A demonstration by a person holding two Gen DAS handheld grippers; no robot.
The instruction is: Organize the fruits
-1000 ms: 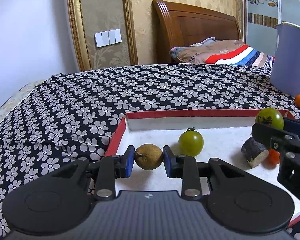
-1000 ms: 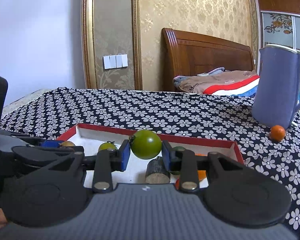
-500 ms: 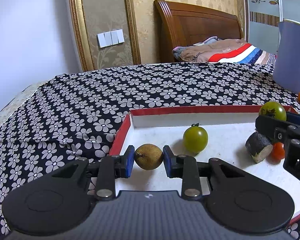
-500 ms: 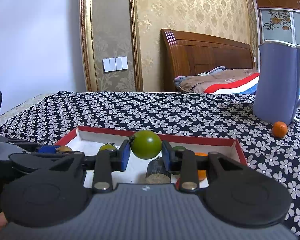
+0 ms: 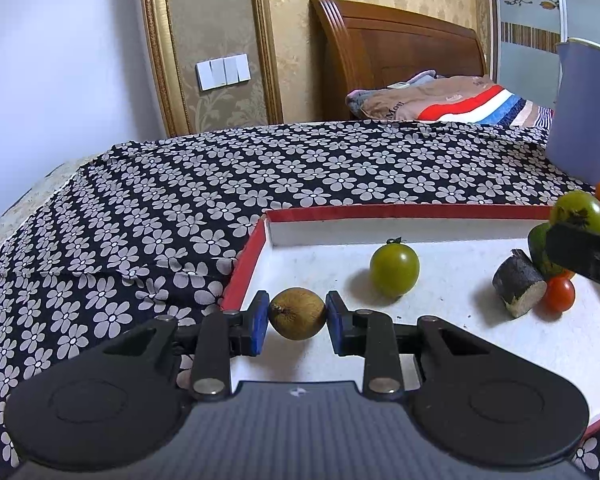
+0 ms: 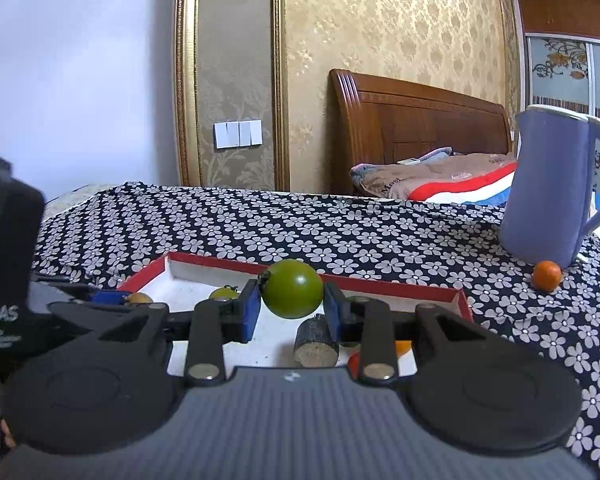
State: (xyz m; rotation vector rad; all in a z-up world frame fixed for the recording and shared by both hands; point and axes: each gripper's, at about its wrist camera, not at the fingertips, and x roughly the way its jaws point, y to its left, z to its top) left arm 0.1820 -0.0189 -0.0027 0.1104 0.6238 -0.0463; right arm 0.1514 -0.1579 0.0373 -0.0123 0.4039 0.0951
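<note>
My left gripper (image 5: 297,314) is shut on a brown kiwi-like fruit (image 5: 297,313), held above the near left corner of the red-rimmed white tray (image 5: 400,213). My right gripper (image 6: 292,295) is shut on a green tomato (image 6: 293,294), held above the tray (image 6: 412,289); it also shows at the right edge of the left wrist view (image 5: 579,212). In the tray lie a smaller green tomato (image 5: 394,271), a dark cut stub (image 5: 519,289), a red cherry tomato (image 5: 558,293) and another green fruit (image 5: 540,250), partly hidden.
A small orange fruit (image 6: 547,275) lies on the flowered cloth (image 6: 340,236) beside a blue jug (image 6: 550,188) at the right. A bed with a wooden headboard (image 6: 412,116) stands behind. The left gripper's body (image 6: 8,256) is at the left.
Both grippers have risen and drawn back a little, each still holding its fruit. The fruits in the tray have not moved.
</note>
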